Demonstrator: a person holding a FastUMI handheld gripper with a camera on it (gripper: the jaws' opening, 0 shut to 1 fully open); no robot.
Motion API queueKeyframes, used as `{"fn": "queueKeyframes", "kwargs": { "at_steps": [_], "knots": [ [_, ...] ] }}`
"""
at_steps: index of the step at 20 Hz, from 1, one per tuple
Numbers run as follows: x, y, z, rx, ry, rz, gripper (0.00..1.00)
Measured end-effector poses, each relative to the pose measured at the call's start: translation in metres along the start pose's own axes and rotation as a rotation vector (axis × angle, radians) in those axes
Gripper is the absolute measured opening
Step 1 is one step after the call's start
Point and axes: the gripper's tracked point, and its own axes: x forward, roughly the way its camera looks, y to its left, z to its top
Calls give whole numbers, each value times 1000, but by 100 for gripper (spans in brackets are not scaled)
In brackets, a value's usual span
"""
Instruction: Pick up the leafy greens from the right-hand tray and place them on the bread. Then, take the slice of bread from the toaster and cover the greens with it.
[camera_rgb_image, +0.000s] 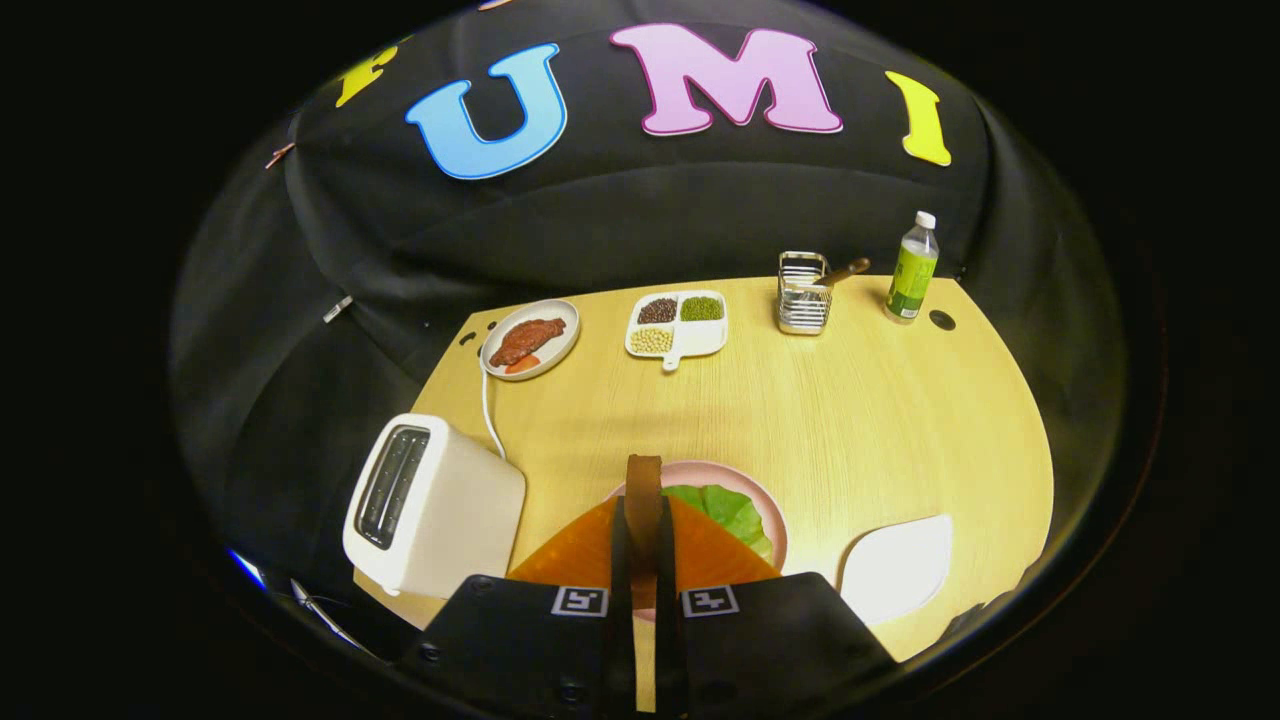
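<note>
The claw (643, 560) pinches a thin slice of bread with a brown crust (643, 500) that stands on edge between its two fingers (618, 590); both fingers press on its flat sides, and its top edge rises just above their tips. Directly beyond and below the held slice lies a round pink plate (765, 505), and on it a flat orange-toned slice of toast (580, 550) spreads to both sides of the fingers. A green leafy lettuce piece (725, 510) rests on that toast, showing just to the right of the fingers and touching the plate's far right part.

At the far left of the light wooden table (850, 420) stands a white box-shaped toaster (435, 505) with a dark slot on top, its white cord (488, 410) running back along the table. Behind it, near the table's far edge, sits a round pale plate with a piece of reddish-brown meat (530, 340). To the right of that is a white divided tray with small compartments of dark, green and pale beans (677, 325). Further right stands a metal wire holder with a wooden-handled utensil (806, 292), and beyond it a clear plastic bottle with a green label and white cap (912, 268). Near the claw, on its right and well apart from the pink plate, lies a white leaf-shaped tray (895, 568).
</note>
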Motion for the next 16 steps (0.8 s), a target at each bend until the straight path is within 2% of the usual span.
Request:
{"fn": "queueKeyframes", "kwargs": {
  "at_steps": [2,7,12,16],
  "knots": [
    [14,5,-12,-2,18,4,12],
    [40,12,-27,101,51,45,12],
    [59,-39,-41,126,61,-28,12],
    [73,-76,-59,92,95,-80,12]
  ]
}}
